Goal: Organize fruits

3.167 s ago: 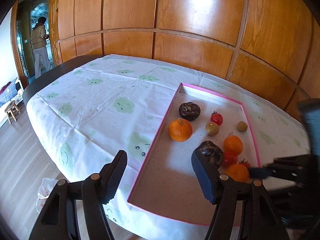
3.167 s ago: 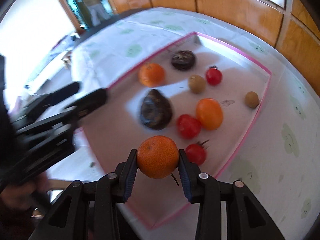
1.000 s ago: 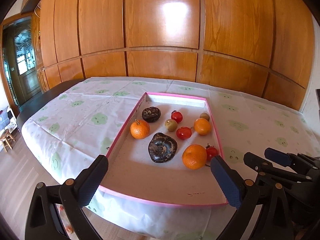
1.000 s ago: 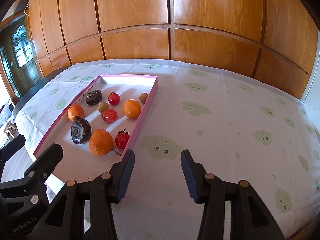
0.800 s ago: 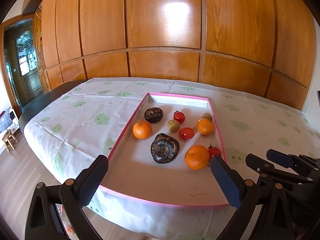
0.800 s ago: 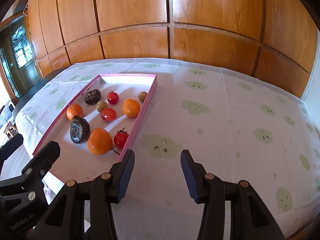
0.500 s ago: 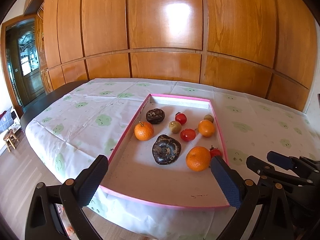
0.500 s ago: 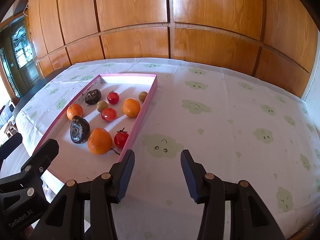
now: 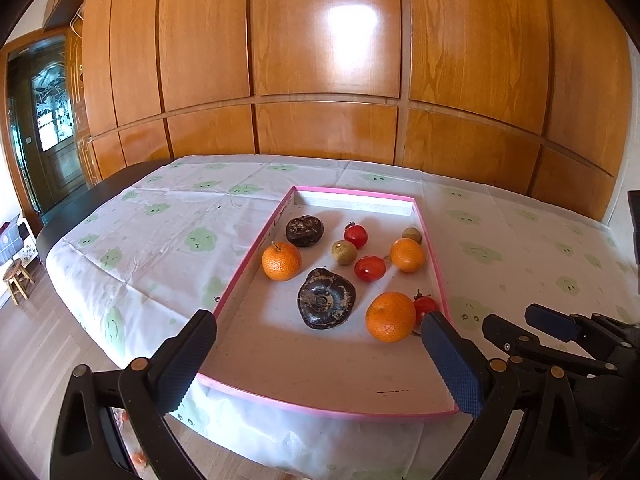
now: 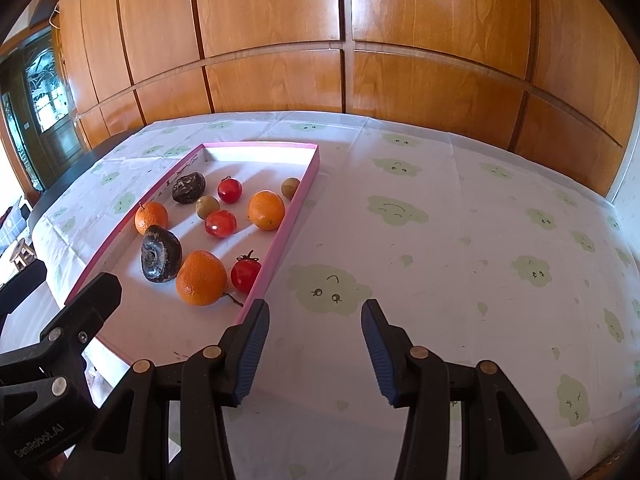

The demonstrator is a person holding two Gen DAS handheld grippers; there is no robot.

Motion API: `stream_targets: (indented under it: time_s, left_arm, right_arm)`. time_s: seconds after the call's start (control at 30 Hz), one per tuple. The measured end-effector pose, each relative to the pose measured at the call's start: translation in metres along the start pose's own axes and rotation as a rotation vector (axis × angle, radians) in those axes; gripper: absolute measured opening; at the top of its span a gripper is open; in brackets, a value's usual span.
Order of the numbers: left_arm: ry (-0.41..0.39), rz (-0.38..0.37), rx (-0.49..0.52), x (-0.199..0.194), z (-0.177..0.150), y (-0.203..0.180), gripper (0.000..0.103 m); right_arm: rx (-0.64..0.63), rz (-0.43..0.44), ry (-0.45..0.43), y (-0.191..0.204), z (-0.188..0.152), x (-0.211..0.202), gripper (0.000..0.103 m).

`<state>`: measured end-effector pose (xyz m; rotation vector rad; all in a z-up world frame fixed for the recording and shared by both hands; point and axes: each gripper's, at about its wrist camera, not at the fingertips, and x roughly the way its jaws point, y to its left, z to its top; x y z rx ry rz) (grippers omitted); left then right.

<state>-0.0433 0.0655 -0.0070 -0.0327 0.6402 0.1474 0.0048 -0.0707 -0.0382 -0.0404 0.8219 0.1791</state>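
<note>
Inside, oranges (image 9: 390,316), tomatoes (image 9: 369,268), dark fruit (image 9: 326,302) fill pink tray (image 9: 320,408); both fingers gape empty.

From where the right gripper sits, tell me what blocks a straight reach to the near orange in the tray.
Only the tray's pink side wall lies between the right gripper and the near orange. The open, empty gripper sits outside the tray over the tablecloth. A red tomato sits beside the orange, against that wall.
</note>
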Motion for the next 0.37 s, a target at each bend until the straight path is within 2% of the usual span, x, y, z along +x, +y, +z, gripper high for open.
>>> stream_targets:
  time_s: [0.37]
  left_arm:
    - [0.018, -0.017, 0.009, 0.0070, 0.0015, -0.0017, 0.101]
  right_arm:
    - [0.001, 0.010, 0.010, -0.0013, -0.0006, 0.0035, 0.049]
